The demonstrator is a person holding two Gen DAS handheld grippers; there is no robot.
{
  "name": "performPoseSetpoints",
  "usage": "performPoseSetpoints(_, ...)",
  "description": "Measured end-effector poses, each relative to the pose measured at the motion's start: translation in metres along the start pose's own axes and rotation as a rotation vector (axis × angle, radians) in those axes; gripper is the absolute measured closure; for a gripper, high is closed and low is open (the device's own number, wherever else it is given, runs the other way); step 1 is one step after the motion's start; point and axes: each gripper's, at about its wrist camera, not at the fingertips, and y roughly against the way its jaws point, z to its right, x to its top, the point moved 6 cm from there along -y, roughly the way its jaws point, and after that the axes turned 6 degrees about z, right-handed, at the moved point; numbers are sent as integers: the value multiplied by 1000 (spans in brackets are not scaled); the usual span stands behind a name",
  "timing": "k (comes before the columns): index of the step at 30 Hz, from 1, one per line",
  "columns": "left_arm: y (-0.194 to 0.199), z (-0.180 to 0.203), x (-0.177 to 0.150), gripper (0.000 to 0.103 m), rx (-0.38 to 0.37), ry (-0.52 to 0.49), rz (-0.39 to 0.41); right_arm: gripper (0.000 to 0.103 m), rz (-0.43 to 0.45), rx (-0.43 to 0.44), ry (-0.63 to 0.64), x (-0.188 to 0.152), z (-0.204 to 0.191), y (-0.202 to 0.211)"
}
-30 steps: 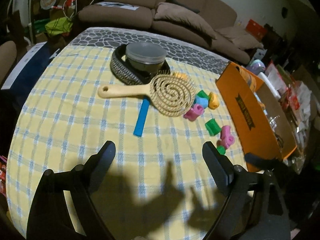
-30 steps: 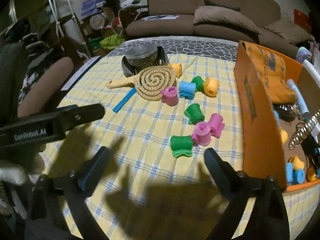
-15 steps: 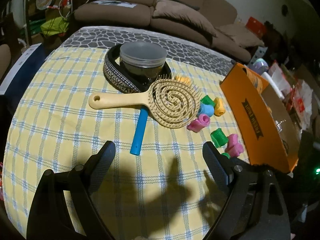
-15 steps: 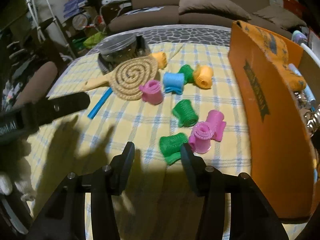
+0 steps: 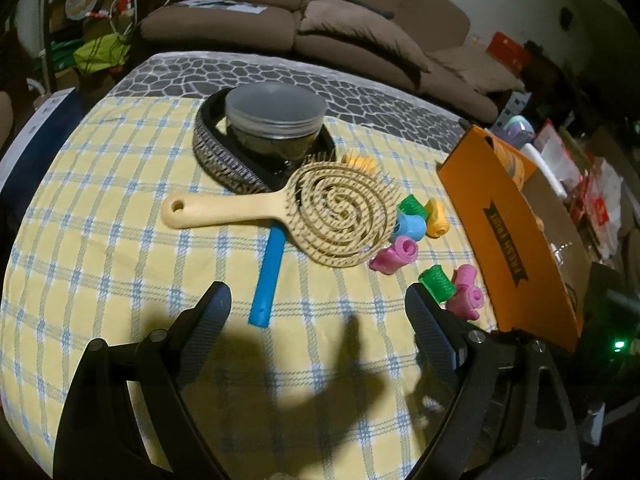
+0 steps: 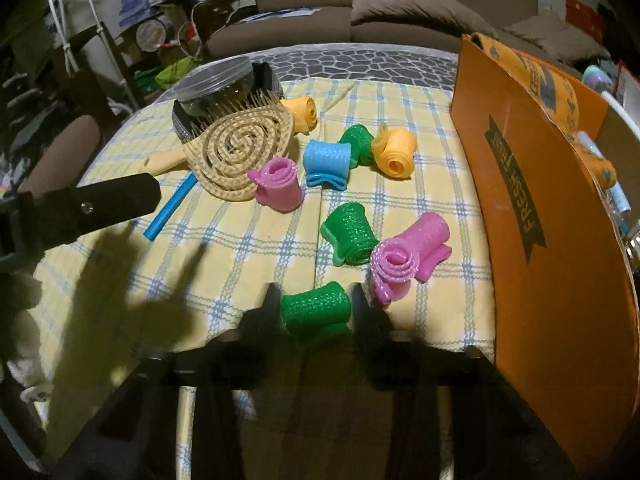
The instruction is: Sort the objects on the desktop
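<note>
My right gripper [image 6: 314,304] is shut on a green hair roller [image 6: 316,312] lying on the yellow checked tablecloth [image 6: 248,248]. Beside it lie two pink rollers [image 6: 404,260], another green roller [image 6: 352,234], and farther off pink [image 6: 278,186], blue [image 6: 326,160], green and orange rollers [image 6: 394,152]. My left gripper [image 5: 318,308] is open and empty above the cloth, just before a blue strip [image 5: 270,270] and a beige spiral hairbrush [image 5: 320,212].
An orange cardboard box [image 6: 532,200] holding several items stands at the right, also in the left wrist view [image 5: 508,232]. A lidded round jar [image 5: 276,122] sits inside a patterned headband [image 5: 224,160] at the back. A brown sofa lies beyond the table.
My right gripper has come down and forward and closed on the nearest green roller. My left gripper has moved forward toward the hairbrush and stayed open.
</note>
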Motion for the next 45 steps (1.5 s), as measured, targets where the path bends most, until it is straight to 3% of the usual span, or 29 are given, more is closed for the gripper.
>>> performPoseSetpoints(7, -12, 28, 8, 18, -17, -106, 23, 71, 32, 43, 27, 11, -10, 25)
performPoseSetpoints(10, -18, 40, 11, 27, -21, -163, 35, 71, 63, 13, 69, 21, -9, 47)
performPoseSetpoints(12, -24, 47, 12, 41, -29, -192, 39, 71, 95, -12, 100, 27, -8, 62)
performPoseSetpoints(17, -37, 69, 8, 54, -60, -263, 35, 71, 178, -20, 132, 46, -2, 98)
performPoseSetpoints(26, -49, 83, 5, 77, -81, -298, 58, 71, 191, 15, 37, 55, 28, 106)
performPoseSetpoints(35, -42, 83, -1, 72, -40, -303, 76, 71, 208, 12, -9, 58, 46, 118)
performPoseSetpoints(37, -34, 83, -2, 71, -57, -275, 75, 71, 217, 15, -24, 60, 51, 121)
performPoseSetpoints(40, -20, 95, -3, 60, -97, -271, 95, 71, 225, 16, -35, 62, 58, 126)
performPoseSetpoints(45, -22, 135, -22, 55, -194, -369, 61, 71, 226, 21, -57, 62, 67, 130)
